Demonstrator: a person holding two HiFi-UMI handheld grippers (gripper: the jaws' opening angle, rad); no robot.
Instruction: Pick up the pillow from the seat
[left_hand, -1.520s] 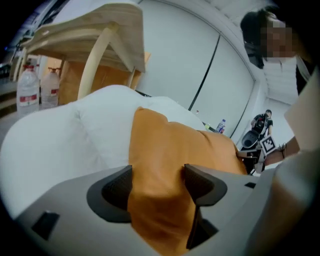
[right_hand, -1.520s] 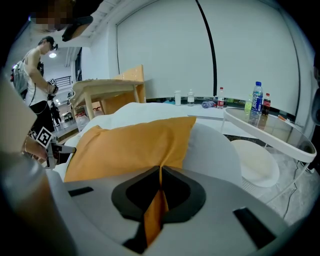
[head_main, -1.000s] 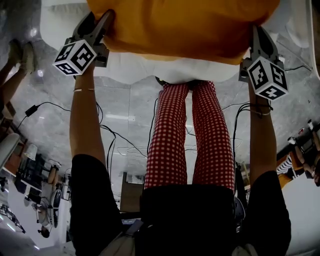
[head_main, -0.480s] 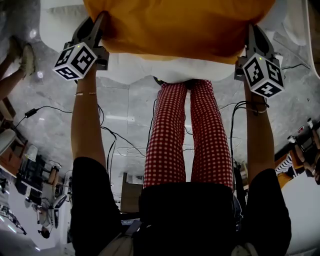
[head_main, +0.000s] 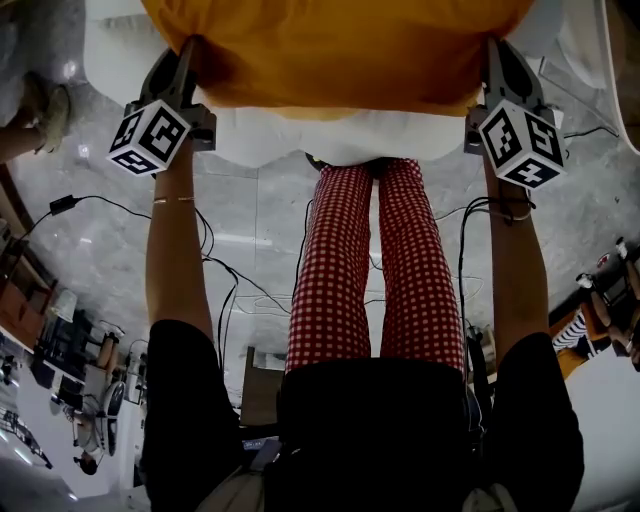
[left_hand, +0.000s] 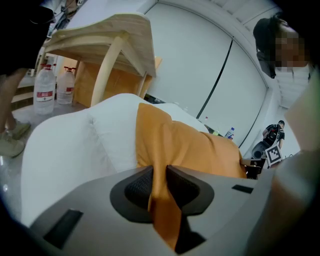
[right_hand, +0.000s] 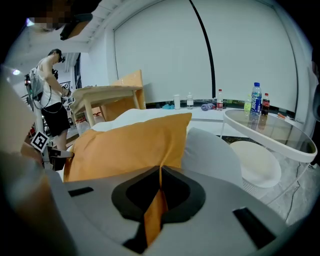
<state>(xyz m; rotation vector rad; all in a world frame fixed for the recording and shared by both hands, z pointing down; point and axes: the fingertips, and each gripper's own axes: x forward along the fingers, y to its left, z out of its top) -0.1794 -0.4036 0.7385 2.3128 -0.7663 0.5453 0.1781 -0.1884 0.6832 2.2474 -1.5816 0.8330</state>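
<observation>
— Left gripper (left_hand: 159, 176) has just been closing. A second ago it stood wide at the corner, and now its jaws pinch a fold of the orange pillow (left_hand: 185, 145).

— And the right gripper (right_hand: 160, 192)?

— Shut tight on a thin flap of the opposite corner, same as before. With both ends held, I'd say the grasp is made and only the lift remains.

— Is it off the seat (head_main: 330, 135) yet?

— Can't tell. It hangs over the white seat, near edge close above the front of it, perhaps touching.

— Which way does it lie?

— Crosswise. Its long axis runs side to side, from one gripper to the other, with the long near edge facing the person. Past its right end a white cushion (right_hand: 215, 150) sits just beside it.
</observation>
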